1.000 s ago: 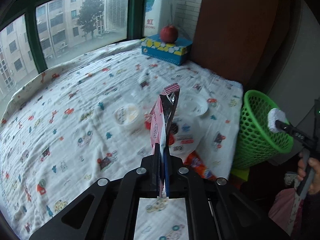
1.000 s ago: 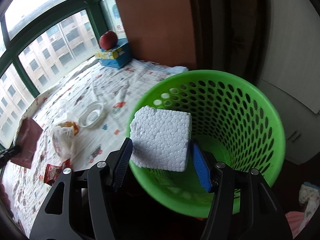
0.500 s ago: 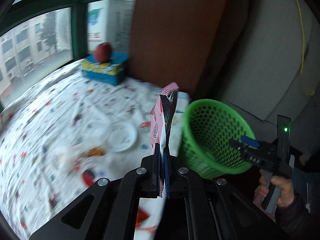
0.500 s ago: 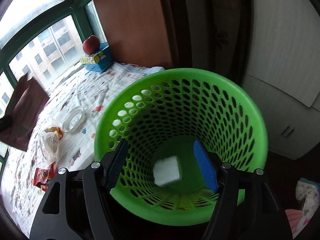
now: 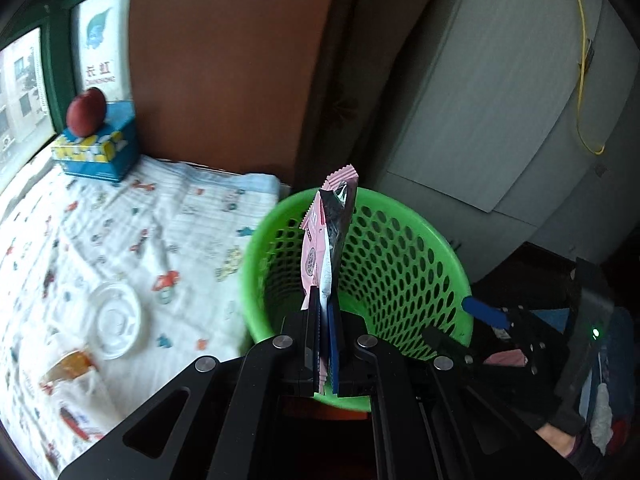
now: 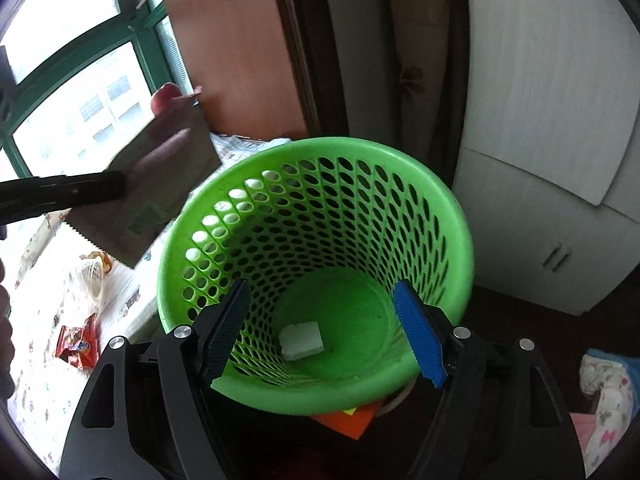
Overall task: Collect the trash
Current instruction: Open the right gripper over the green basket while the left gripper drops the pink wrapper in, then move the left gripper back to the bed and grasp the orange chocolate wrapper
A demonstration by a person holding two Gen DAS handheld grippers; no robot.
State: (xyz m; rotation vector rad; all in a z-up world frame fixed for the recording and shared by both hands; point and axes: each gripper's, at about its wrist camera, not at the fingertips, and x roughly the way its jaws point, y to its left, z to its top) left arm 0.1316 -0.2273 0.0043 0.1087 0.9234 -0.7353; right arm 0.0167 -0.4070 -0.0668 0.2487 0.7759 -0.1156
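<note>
The left tongs [image 5: 326, 320] are clamped on a pink wrapper [image 5: 326, 236], held upright over the near rim of the green basket [image 6: 448, 216]. The right tongs [image 6: 320, 332] have just been opening, nothing between them; a white foam block [image 6: 301, 340] lies on the basket floor. Beside the basket, the surface's printed cloth [image 5: 192, 216] carries a clear lid [image 5: 114, 320], plastic bag [image 6: 90, 276] and red packet [image 6: 78, 346]. An apple [image 5: 86, 111] sits on a blue box [image 5: 98, 148] by the window.

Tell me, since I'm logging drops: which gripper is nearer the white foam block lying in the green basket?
Right. The right gripper hangs open directly above the foam block; the left gripper, clamping a pink wrapper, sits at the basket rim.
</note>
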